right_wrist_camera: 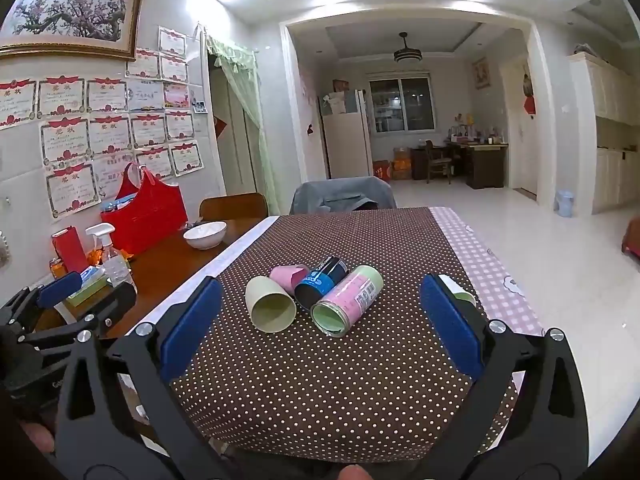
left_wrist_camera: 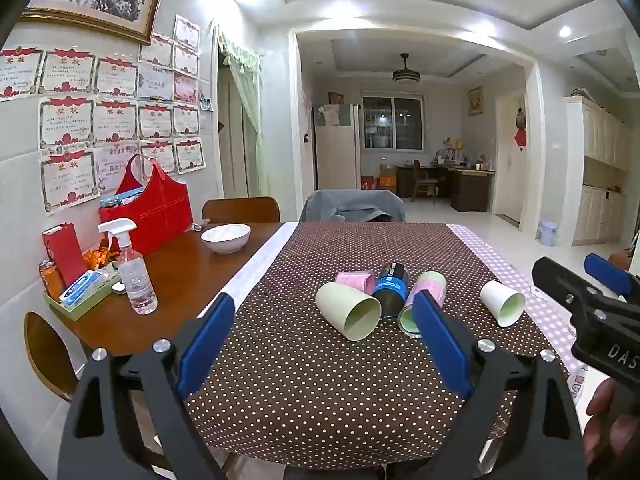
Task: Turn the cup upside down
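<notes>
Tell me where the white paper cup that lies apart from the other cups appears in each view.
Left wrist view: the white paper cup lies on its side, right of centre, at the edge of the brown dotted cloth, mouth toward the camera.
Right wrist view: only a sliver of the cup shows behind the right gripper's right blue finger.
Shared landmark: the dark can with a blue label.

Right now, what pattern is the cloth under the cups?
The cloth is dark brown with small pale polka dots, clearest in the right wrist view.
</notes>
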The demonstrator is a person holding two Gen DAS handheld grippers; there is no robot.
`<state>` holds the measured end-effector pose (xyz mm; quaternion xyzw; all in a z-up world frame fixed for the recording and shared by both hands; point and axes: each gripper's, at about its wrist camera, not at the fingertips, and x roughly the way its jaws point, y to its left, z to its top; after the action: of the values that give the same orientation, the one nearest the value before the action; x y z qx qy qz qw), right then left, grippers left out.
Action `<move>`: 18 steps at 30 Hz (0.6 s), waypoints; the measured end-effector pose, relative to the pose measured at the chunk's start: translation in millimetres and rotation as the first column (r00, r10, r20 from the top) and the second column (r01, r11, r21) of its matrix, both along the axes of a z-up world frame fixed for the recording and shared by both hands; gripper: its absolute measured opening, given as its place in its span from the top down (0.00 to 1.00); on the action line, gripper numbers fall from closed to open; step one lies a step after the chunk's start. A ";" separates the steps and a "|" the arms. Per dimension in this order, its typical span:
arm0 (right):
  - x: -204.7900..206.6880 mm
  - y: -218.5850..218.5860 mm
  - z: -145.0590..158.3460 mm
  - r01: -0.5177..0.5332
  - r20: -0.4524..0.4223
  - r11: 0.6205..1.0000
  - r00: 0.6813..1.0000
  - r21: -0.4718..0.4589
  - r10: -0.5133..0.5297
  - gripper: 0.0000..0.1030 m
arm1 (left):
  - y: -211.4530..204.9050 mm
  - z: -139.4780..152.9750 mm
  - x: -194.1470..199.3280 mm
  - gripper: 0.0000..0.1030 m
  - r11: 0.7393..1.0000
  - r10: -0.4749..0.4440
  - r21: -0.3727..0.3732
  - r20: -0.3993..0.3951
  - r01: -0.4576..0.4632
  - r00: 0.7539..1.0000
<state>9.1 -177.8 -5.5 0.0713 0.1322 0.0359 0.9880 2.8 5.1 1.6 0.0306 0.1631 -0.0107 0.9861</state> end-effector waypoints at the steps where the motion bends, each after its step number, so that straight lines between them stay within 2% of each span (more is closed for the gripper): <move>1: 0.0 0.6 0.7 -0.001 0.001 1.000 1.000 -0.001 0.001 0.06 | -0.7 -0.6 -0.2 0.13 1.000 -0.001 0.000 0.001 0.001 1.000; 18: 1.4 5.0 5.9 -0.004 0.007 1.000 1.000 -0.017 0.004 0.06 | -5.1 1.0 -3.0 0.13 1.000 -0.006 -0.005 0.011 0.006 1.000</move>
<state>10.5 -172.8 0.4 0.0628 0.1291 0.0368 0.9890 -0.2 0.0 2.6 0.0285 0.1577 -0.0139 0.9870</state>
